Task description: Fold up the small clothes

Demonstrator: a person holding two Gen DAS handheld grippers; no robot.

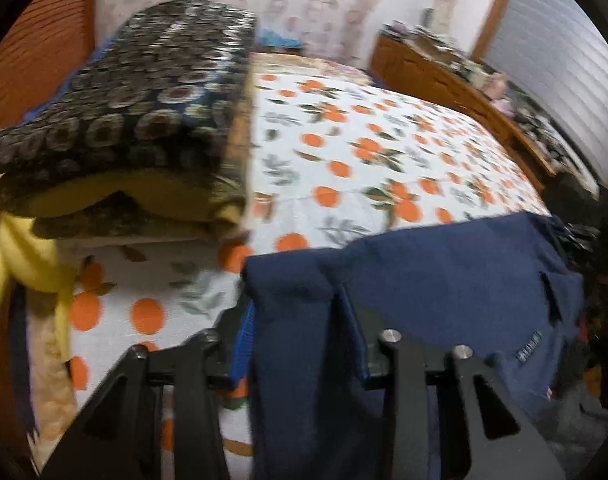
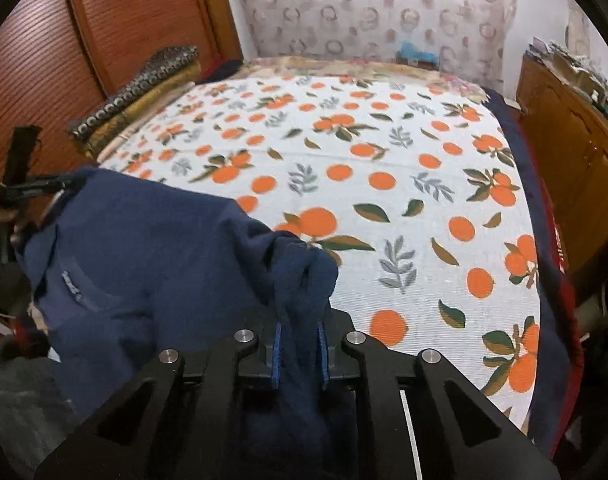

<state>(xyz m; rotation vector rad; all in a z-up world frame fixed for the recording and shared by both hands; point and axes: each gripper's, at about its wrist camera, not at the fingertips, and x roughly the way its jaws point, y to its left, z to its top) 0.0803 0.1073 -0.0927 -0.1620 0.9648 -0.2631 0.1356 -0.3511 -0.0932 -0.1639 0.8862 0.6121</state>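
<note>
Ahead of my claws lies one bed (image 2: pixel 384 168). One navy garment (image 2: pixel 152 264) hangs stretched between them, near the bed's edge. My left claw (image 1: pixel 300 344) and right claw (image 2: pixel 300 344) each pinch a bunched corner. I should keep it taut and lay it flat.

Two close wrist views over bed (image 2: pixel 384 200)
</note>
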